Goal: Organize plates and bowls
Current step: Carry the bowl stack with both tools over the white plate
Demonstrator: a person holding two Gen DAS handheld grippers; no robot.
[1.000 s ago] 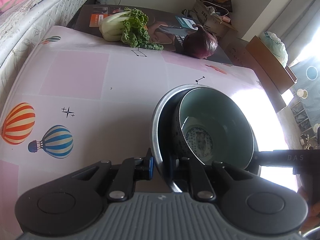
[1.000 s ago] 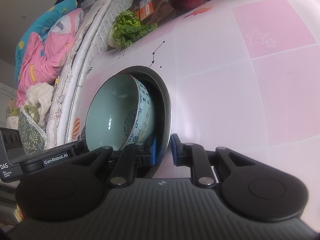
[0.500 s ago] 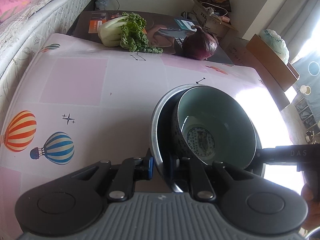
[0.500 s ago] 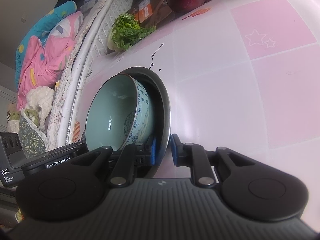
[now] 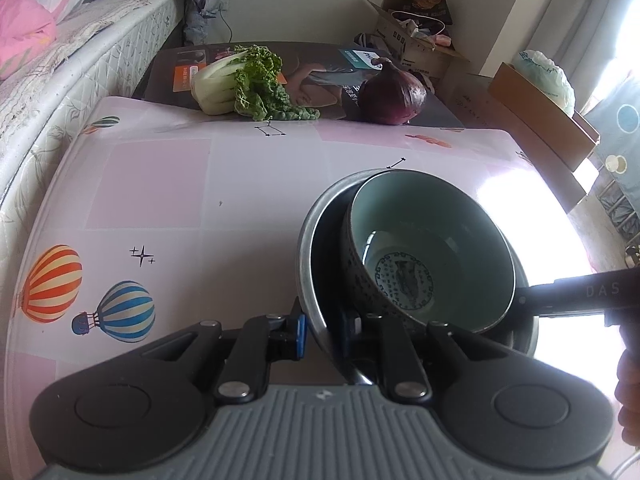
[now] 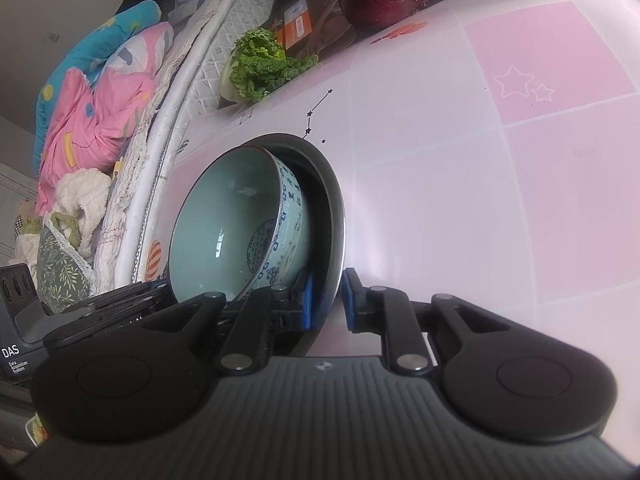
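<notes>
A pale green bowl (image 5: 432,248) with blue patterning outside sits inside a wider metal bowl (image 5: 310,240) with a dark inside. My left gripper (image 5: 324,326) is shut on the metal bowl's near rim, one finger outside and one inside. My right gripper (image 6: 326,300) is shut on the opposite rim of the same metal bowl (image 6: 334,208), with the green bowl (image 6: 224,224) beside its inner finger. Both bowls are held above the pink tablecloth (image 5: 160,184). The right gripper's body (image 5: 580,292) shows past the bowls in the left wrist view.
A leafy green vegetable (image 5: 240,80) and a purple cabbage (image 5: 392,94) lie on a dark board at the table's far edge. A mattress (image 5: 80,60) with bedding runs along the left. Cardboard boxes (image 5: 536,108) stand at the right.
Both grippers and the bowls have risen and pulled back a little from the table; more of the far room shows. The grip on the metal bowl is unchanged.
</notes>
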